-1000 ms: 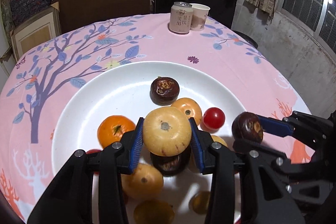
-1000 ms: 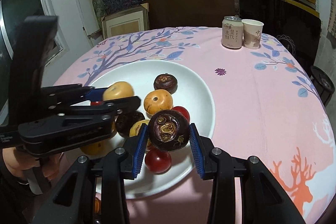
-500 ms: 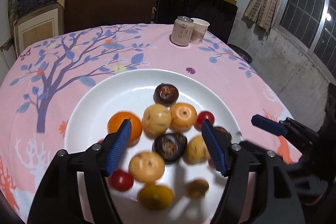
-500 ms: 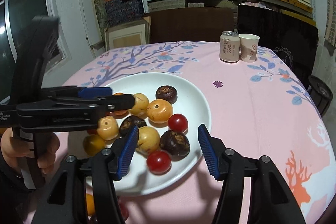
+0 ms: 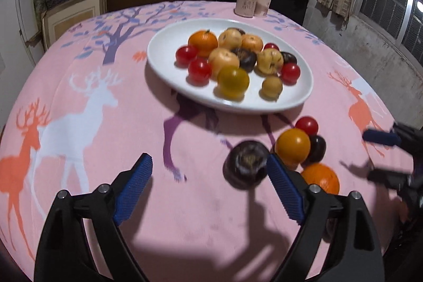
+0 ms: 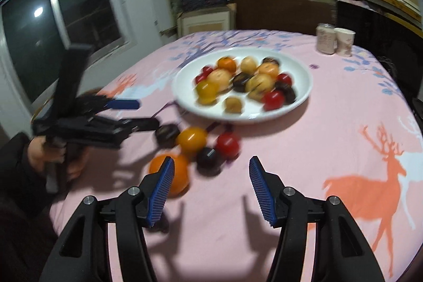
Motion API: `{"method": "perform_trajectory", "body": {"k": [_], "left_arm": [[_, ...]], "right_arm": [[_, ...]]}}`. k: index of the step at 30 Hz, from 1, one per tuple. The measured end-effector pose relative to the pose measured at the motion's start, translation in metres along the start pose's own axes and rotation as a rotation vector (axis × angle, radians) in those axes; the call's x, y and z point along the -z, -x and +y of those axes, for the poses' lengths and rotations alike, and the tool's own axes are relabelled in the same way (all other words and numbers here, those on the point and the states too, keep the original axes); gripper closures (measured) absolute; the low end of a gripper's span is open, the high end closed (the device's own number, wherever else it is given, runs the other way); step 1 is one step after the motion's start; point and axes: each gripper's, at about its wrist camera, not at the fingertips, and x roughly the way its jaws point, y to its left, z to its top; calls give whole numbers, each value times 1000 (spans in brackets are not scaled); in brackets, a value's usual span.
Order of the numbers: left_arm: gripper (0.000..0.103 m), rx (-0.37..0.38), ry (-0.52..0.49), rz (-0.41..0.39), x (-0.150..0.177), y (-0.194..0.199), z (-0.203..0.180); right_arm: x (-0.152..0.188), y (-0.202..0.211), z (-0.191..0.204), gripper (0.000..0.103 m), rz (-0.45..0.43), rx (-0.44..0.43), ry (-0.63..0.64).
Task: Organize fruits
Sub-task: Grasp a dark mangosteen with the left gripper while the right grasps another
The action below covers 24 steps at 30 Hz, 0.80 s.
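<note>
Your left gripper [image 5: 208, 184] has its jaws spread wide with nothing clamped; they have just been opening, and the pale yellow fruit they carried a second ago now lies on the white plate [image 5: 169, 38]. Your right gripper [image 6: 211, 189] stands about half open and empty too, its jaws having parted within the last second to leave its dark fruit on the plate as well. Both hands have since backed away from the plate toward the near edge of the surface [image 5: 79, 202]. So one delivery each looks finished, and I judge the next pickup is starting.

In the left wrist view, a dark purple fruit [image 5: 246, 164] sits lower centre, just inside the right-hand jaw and touching or nearly touching its pad, not squeezed. Right of it cluster a yellow-orange fruit [image 5: 292, 146], a red tomato [image 5: 306, 124], a small dark plum [image 5: 317, 148] and an orange [image 5: 323, 177] half hidden behind the jaw.

In the right wrist view the orange sits behind the left-hand pad, the plum and tomato just beyond the gap, up and left of centre. The plate, upper centre, holds the sorted pile, blurred.
</note>
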Motion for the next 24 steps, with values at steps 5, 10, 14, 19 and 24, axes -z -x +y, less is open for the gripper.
{"method": "perform_trajectory", "body": {"k": [5, 10, 14, 19, 24], "left_arm": [[17, 13, 33, -3, 12, 6, 3], [17, 26, 60, 8, 24, 7, 3], [17, 31, 88, -1, 24, 10, 6], [17, -15, 73, 19, 17, 3, 0], [16, -77, 39, 27, 1, -11, -14]], "right_arm": [[30, -5, 33, 44, 68, -25, 43], [34, -17, 45, 46, 89, 3, 53], [37, -29, 48, 57, 118, 23, 61], [37, -21, 40, 72, 56, -22, 20], [39, -21, 24, 72, 54, -53, -72]]}}
